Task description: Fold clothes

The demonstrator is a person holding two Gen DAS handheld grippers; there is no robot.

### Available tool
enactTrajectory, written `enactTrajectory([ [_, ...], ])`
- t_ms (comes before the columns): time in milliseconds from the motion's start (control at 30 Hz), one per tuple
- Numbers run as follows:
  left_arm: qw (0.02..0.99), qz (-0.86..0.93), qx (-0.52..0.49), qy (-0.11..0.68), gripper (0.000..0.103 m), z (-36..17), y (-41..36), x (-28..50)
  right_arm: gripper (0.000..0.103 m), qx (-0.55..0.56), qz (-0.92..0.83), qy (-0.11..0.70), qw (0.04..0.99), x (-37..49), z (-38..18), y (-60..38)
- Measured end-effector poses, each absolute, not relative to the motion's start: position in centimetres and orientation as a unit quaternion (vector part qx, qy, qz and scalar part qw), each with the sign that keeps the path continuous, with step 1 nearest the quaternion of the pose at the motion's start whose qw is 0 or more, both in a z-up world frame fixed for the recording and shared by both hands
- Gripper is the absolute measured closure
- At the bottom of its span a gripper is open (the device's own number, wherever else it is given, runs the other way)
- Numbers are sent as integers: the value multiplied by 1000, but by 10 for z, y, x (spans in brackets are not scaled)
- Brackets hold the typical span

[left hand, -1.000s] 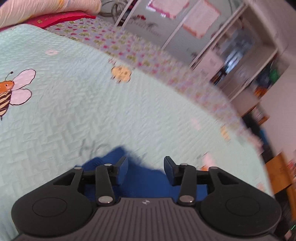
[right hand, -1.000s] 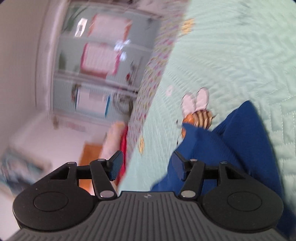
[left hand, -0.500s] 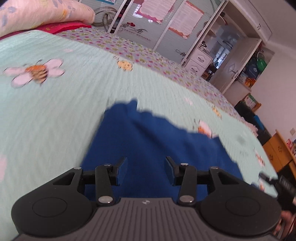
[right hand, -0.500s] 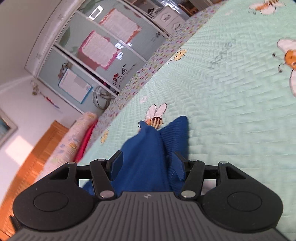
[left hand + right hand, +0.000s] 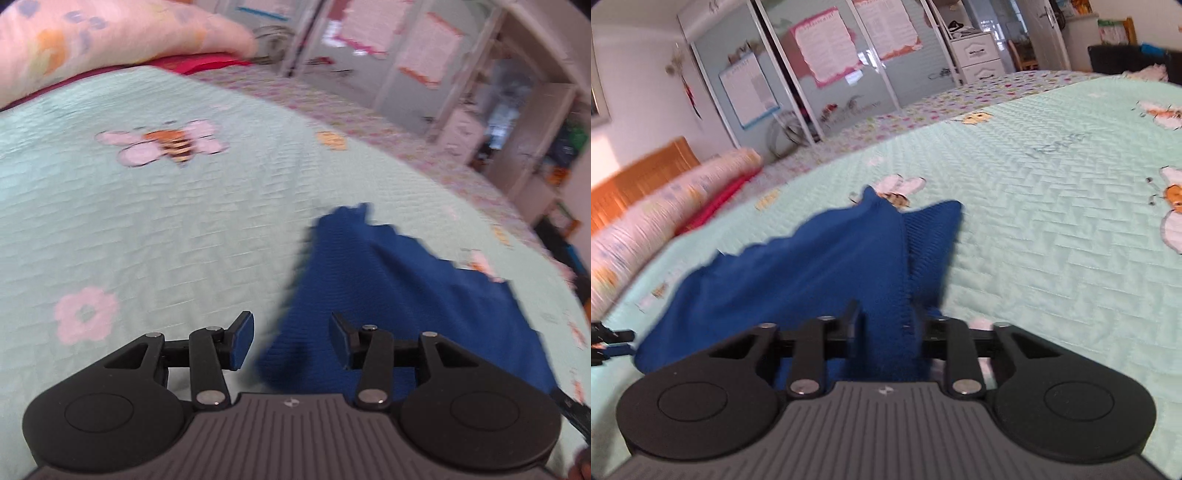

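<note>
pillow beyond blue garment; bedspread around it.

one blue garment, perhaps two pillows

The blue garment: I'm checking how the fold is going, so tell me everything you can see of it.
The blue garment is plain deep blue cloth, ribbed along one edge, lying rumpled and partly doubled over on the mint quilted bedspread. The right gripper has just been closing and pinches a raised fold of it. The left gripper hangs open over its near corner, touching nothing. What sort of garment it is cannot be told.
</note>
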State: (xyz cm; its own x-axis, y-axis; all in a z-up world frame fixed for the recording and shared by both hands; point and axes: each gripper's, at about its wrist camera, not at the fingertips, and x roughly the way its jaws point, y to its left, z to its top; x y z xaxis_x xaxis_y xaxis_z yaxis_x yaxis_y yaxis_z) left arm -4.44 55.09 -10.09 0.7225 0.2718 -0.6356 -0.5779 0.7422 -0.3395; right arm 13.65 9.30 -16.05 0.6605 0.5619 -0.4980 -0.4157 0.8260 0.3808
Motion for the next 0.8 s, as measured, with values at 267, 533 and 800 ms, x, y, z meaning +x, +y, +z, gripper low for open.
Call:
enactTrajectory([
  [267, 893, 242, -269, 267, 56, -106, 547, -77, 99, 138, 275, 283, 908, 113, -170, 66],
  [533, 895, 230, -265, 275, 56, -110, 560, -56, 100, 120, 284, 272, 912, 109, -166, 75],
  [800, 894, 219, -276, 278, 50, -119, 566, -53, 100, 131, 270, 295, 907, 109, -176, 66],
])
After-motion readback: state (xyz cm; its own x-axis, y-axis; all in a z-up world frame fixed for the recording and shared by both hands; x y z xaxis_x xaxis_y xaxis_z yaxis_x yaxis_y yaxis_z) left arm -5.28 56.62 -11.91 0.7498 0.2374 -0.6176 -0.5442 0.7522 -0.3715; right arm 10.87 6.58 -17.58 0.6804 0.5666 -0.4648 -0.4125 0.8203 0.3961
